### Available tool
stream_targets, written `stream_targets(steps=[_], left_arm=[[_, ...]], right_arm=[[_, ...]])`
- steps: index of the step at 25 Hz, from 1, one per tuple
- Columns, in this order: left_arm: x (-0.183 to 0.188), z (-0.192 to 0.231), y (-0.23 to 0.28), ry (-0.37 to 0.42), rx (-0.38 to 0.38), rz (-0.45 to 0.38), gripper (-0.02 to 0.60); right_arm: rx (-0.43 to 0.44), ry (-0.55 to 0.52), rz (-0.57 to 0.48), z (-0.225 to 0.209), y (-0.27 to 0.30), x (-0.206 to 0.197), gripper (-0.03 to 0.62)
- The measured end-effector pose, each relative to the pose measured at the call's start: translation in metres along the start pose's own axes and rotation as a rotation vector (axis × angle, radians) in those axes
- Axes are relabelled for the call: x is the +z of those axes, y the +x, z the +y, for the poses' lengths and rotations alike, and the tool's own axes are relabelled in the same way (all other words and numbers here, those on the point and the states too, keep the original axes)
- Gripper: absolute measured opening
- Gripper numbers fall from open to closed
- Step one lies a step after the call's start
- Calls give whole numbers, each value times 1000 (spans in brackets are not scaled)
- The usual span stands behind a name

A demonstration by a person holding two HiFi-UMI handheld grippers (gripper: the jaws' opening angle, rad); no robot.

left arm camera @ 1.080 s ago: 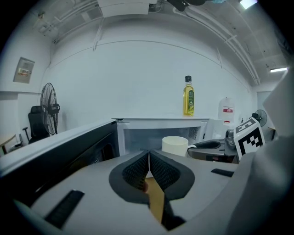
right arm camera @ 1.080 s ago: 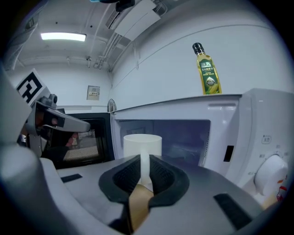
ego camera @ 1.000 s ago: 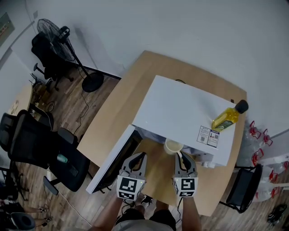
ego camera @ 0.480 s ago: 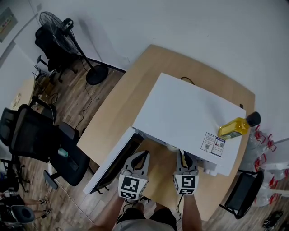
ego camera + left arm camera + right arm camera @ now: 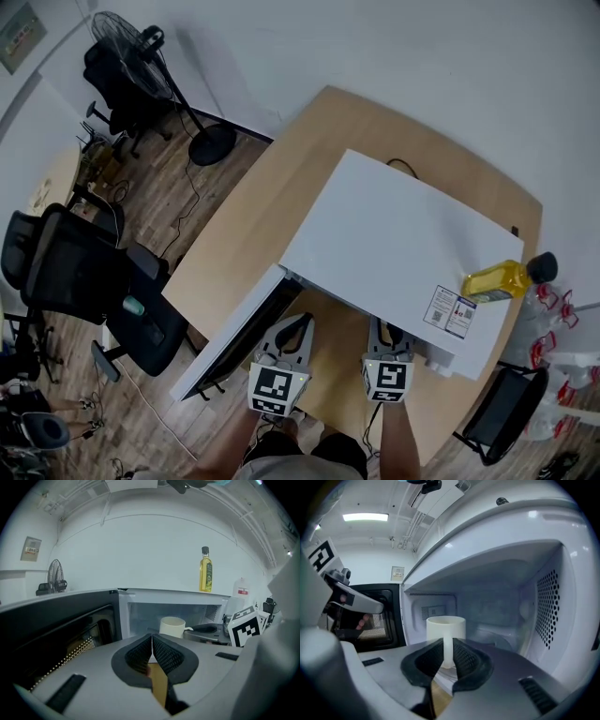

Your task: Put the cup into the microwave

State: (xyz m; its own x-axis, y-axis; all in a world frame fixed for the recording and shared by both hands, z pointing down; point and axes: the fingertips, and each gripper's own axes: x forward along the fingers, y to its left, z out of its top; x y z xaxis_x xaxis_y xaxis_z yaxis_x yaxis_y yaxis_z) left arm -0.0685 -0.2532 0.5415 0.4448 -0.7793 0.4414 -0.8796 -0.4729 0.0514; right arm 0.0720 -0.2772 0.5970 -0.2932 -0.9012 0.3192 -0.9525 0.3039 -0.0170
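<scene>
Jaws of the right gripper (image 5: 445,660) clenched the handle (image 5: 447,649) of the white cup (image 5: 446,626) at centre frame, inside the microwave (image 5: 543,602) — best lowered level until seated, then released. The left gripper (image 5: 152,651) had its jaws pressed together, empty.

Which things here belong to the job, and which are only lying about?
Job: cup, held by its handle in the right gripper; microwave; its open door.
Lying about: oil bottle on the microwave; fan; office chair; left gripper, shut and empty.
</scene>
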Motion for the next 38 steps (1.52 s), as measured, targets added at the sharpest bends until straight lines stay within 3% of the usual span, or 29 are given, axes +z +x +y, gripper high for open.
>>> stream_targets(steps=[21,24,26,27,38], left_arm=[[-9,2,-6,-15,37,17,29],[-9,3,-8,-15,37,18,29],[-9,4,-10,-15,37,18,29],[-9,4,-10,-14,37,18,29],[2,1,-20,4,30,-7,29]], right_arm=[[9,25,10,-1,18,-3,61],[18,62,9,-4,18,-2,108],[45,88,12,-1,17,-3,204],[55,93,15,0,17,-3,216],[42,72,13,2,6,4,227]])
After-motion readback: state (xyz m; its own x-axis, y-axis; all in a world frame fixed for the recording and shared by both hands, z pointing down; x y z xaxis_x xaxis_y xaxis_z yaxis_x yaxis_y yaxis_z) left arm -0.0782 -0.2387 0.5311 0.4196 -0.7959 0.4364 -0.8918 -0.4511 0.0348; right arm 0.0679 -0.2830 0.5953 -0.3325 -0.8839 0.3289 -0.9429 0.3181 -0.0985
